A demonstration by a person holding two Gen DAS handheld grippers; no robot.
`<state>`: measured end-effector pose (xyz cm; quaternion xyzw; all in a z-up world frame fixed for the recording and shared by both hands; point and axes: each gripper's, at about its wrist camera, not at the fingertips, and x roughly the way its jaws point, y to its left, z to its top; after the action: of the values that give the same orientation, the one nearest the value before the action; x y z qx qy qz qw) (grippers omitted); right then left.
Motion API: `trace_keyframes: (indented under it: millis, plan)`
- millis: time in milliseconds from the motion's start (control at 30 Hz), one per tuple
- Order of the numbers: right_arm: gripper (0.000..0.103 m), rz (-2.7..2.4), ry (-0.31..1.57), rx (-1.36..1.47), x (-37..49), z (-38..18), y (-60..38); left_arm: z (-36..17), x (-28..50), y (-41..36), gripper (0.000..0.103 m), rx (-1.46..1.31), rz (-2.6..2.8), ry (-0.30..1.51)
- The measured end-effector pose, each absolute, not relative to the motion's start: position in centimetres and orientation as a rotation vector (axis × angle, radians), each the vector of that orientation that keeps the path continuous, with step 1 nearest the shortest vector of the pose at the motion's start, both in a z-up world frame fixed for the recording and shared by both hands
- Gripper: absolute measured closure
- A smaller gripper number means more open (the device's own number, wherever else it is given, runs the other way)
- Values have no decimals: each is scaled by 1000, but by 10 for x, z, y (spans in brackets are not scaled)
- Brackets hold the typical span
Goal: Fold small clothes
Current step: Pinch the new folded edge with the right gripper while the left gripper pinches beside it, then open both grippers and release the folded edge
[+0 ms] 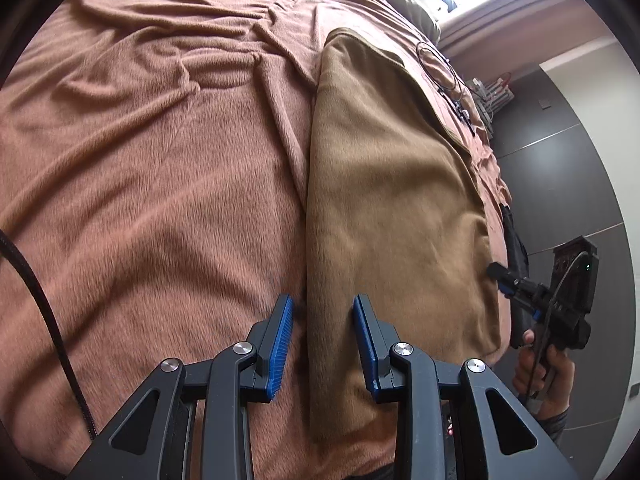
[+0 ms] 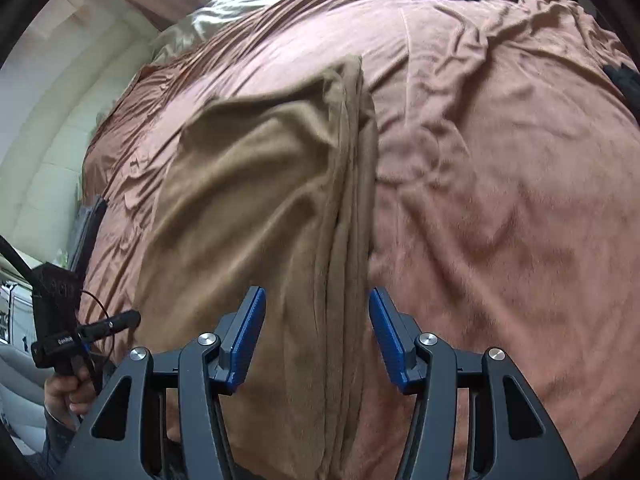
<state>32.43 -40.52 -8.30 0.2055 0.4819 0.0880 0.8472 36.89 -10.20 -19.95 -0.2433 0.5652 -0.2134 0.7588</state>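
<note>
Item: tan garment [image 2: 256, 208], folded lengthwise, lying on the pink bedspread [image 1: 140, 184] near the bed's right edge; we judge it laid long so a crosswise fold can follow.

Left gripper [image 1: 322, 344]: jaws narrowly parted, empty, straddling the garment's left folded edge.

Right gripper [image 2: 316, 336]: jaws moderately wide, nothing pinched, over the stacked right edge.

Clearance: broad bare bedspread to the left; a coiled cable [image 1: 440, 68] sits far off near the bed's far corner.
</note>
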Motion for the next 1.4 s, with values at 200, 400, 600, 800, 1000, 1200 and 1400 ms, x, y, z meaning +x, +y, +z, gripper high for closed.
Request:
trace_keyframes:
  millis: [200, 400, 600, 800, 1000, 1200, 1400]
  plan:
    - [56, 190, 1013, 471, 294, -93, -408, -202, 348, -103, 71, -548, -483, 1234]
    - [88, 187, 962, 539, 269, -98, -417, -208, 339, -98, 71, -612, -487, 1226]
    - [90, 202, 924, 602, 253, -109, -425, -209, 329, -99, 72, -598, -482, 1222]
    - [84, 245, 933, 754, 244, -120, -439, -211, 327, -98, 81, -636, -486, 1228]
    - [80, 270, 951, 771, 240, -125, -441, -211, 323, -93, 93, -650, -486, 1223]
    - [86, 255, 955, 741, 239, -118, -433, -195, 316, -77, 97, -661, -507, 1180]
    - [89, 281, 953, 719, 227, -113, -418, -174, 311, -64, 97, -626, -511, 1157]
